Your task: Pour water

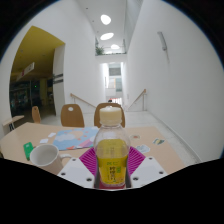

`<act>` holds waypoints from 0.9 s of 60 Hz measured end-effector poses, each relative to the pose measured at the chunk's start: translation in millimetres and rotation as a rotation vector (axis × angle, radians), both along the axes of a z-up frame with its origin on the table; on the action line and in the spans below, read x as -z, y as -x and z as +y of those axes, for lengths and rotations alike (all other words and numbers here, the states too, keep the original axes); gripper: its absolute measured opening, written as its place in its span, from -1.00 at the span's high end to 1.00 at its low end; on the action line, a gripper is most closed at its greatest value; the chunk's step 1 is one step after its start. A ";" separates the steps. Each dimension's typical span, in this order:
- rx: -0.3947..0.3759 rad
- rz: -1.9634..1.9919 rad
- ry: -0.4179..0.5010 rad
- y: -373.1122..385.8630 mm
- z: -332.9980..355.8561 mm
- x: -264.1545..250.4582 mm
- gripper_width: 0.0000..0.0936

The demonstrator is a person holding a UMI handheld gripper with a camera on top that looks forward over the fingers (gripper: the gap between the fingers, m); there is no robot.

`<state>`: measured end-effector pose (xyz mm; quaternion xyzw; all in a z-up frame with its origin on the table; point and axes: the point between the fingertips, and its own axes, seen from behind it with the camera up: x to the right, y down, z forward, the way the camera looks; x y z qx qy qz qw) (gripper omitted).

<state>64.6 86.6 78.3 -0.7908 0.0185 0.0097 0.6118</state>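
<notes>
A clear plastic bottle with yellow liquid, a yellow label and a white cap stands upright between my fingers. My gripper is shut on the bottle, with the magenta pads pressing its sides. A white cup stands on the table to the left of the bottle, just beyond the left finger. The bottle appears lifted above the tabletop, and its base is hidden.
Blue and white papers lie on the table behind the cup. A small green object stands left of the cup. Two wooden chairs stand at the table's far side. Beyond them a white hall runs to a staircase.
</notes>
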 end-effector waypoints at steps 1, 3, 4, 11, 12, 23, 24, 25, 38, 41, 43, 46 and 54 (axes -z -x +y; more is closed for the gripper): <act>-0.004 -0.003 0.007 0.7 1.1 4.0 0.23; -0.013 -0.005 0.014 5.5 2.6 4.2 0.23; -0.020 -0.007 0.017 8.4 3.0 4.6 0.24; -0.046 -0.041 0.023 19.4 3.9 13.9 0.23; -0.052 -0.053 0.028 21.0 3.2 14.9 0.23; -0.086 -0.072 0.024 19.3 -3.4 19.1 0.23; -0.085 -0.065 0.021 19.4 -4.1 19.3 0.23; -0.083 -0.058 0.017 19.0 -4.2 19.3 0.23; -0.103 0.020 0.114 14.7 -10.6 25.2 -0.70; -0.123 0.038 0.095 15.2 -18.6 16.4 -0.85; -0.135 0.047 0.087 15.8 -25.2 11.6 -0.82; -0.142 0.056 0.092 13.7 -39.3 9.8 -0.84; -0.174 0.089 0.120 12.8 -83.6 13.7 -0.83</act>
